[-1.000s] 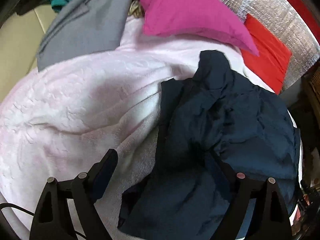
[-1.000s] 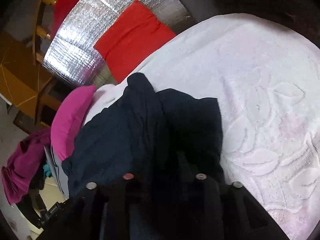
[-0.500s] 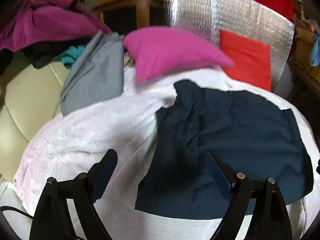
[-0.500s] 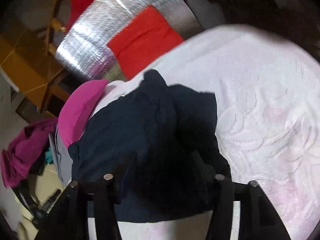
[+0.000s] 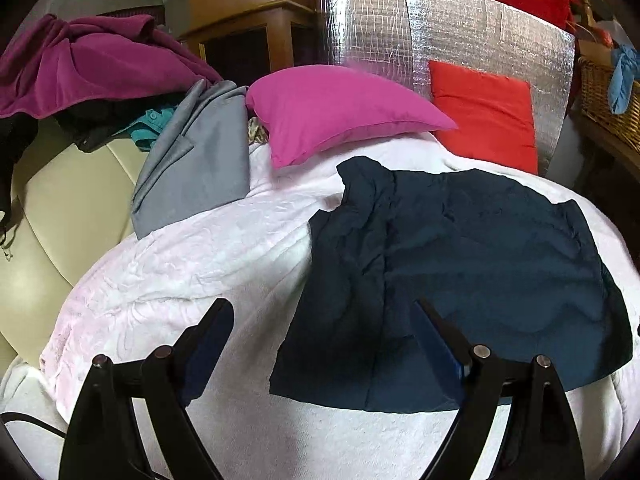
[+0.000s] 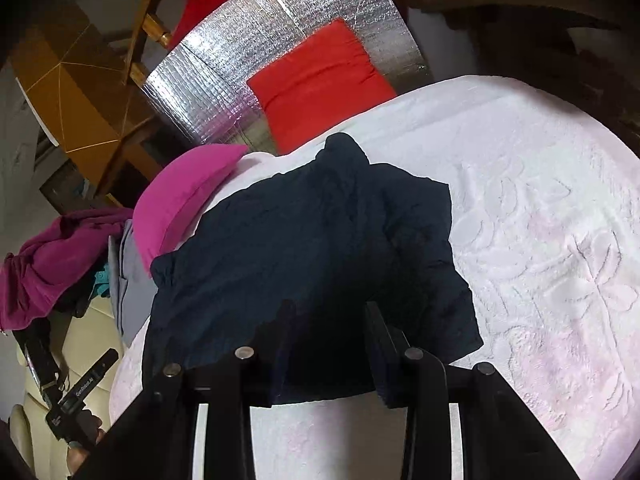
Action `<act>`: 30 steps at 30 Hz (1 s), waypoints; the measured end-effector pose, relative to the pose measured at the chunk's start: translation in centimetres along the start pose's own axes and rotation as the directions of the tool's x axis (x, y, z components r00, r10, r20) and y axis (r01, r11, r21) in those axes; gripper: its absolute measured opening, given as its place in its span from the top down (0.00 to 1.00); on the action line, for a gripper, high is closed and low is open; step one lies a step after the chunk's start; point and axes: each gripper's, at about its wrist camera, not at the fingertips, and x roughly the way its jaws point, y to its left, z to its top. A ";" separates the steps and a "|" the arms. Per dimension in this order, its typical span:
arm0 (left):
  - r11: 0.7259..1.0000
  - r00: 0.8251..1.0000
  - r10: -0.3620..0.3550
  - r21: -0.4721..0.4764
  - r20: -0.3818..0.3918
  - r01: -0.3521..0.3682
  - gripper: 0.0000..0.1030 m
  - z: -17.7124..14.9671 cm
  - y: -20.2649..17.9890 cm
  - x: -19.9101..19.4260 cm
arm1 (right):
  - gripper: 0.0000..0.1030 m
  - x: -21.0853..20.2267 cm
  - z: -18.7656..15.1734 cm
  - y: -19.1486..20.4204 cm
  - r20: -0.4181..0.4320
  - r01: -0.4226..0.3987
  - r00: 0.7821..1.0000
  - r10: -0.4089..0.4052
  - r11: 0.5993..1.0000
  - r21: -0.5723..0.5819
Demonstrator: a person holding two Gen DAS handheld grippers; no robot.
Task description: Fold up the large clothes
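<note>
A dark navy garment [image 5: 460, 272] lies folded and wrinkled on the pale pink towel-covered surface [image 5: 180, 264]; it also shows in the right wrist view [image 6: 312, 248]. My left gripper [image 5: 324, 316] is open and empty, raised above the garment's near left edge. My right gripper [image 6: 330, 316] is open and empty, above the garment's near edge. Neither touches the cloth.
A magenta pillow [image 5: 340, 108], a grey garment [image 5: 196, 164] and a red cushion [image 5: 484, 112] against a silver foil panel [image 5: 440, 32] lie at the back. A purple clothes pile [image 5: 80, 64] sits on a cream chair at the left. A wicker basket [image 5: 608, 96] stands at the right.
Both grippers let go of the navy garment and pulled back and up. The garment went from bunched to lying flatter on the towel.
</note>
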 end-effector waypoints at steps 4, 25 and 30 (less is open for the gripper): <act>1.000 1.000 0.000 0.002 -0.003 0.000 0.13 -0.2 -0.1 0.1 | 0.63 0.6 -0.1 0.2 -0.017 0.001 1.000 -0.001 1.000 0.000; 0.999 1.000 0.016 0.034 0.009 -0.016 0.13 -0.3 -0.9 0.2 | 0.63 2.9 -0.1 0.1 -0.065 0.013 0.998 -0.011 0.999 0.031; 0.999 1.000 0.016 0.040 0.008 -0.016 0.13 -0.3 -1.1 0.3 | 0.63 4.0 -0.2 -0.3 -0.084 0.035 0.996 -0.032 0.999 0.038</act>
